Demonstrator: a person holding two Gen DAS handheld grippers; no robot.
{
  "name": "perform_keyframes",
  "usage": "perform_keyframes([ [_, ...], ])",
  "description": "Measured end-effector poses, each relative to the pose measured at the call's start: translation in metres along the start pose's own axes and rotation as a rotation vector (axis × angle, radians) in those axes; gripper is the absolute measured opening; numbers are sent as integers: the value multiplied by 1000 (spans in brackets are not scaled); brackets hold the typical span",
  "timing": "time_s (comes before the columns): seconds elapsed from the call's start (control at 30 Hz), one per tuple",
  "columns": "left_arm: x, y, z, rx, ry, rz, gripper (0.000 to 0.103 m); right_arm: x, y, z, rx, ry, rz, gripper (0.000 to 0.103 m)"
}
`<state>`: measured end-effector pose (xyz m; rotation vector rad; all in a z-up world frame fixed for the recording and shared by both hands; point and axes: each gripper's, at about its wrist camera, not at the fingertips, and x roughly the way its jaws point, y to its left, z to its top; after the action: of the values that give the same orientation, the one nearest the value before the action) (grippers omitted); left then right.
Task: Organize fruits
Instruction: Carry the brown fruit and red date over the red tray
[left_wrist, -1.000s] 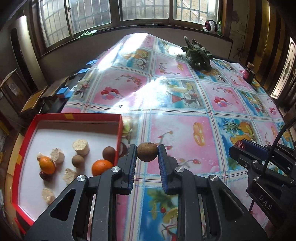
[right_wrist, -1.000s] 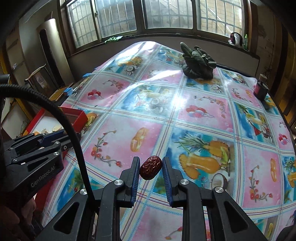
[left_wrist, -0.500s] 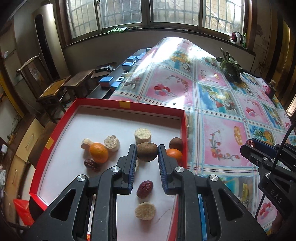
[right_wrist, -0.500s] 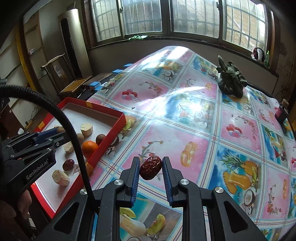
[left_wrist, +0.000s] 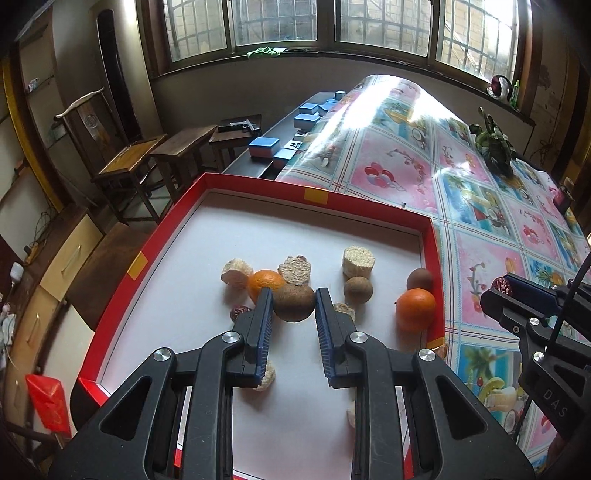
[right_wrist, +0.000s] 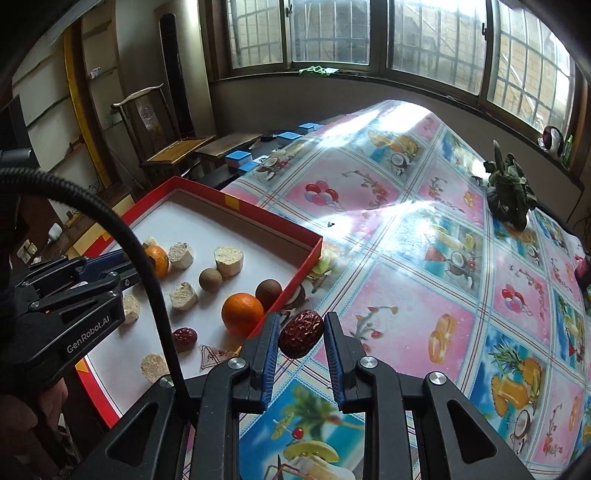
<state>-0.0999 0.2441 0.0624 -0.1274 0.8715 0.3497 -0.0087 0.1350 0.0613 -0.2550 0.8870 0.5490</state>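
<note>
Brown fruit (left_wrist: 293, 303) (gripped) now over tray (left_wrist: 369, 209)

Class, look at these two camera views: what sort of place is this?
Probably a lived-in home room: a table under a fruit-print oilcloth, old wooden chairs along the wall, barred windows with a potted plant nearby.

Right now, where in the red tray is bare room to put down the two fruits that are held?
The red tray is bare along its far wall and down its left side, left of the orange. The middle is crowded: oranges, brown fruits and pale chunks. The near right part, before the second orange, has little room.
</note>
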Motion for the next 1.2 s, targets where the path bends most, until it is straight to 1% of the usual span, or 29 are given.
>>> perform_keyframes([
  [0.37,12,18,-2,-26,20,23,22,21,26,12,-67,31,26,23],
  [0.67,21,20,-1,-33,25,39,22,44,41,20,-100,54,54,23],
  [1.2,21,19,0,-31,19,47,22,46,54,23,-144,51,55,23],
])
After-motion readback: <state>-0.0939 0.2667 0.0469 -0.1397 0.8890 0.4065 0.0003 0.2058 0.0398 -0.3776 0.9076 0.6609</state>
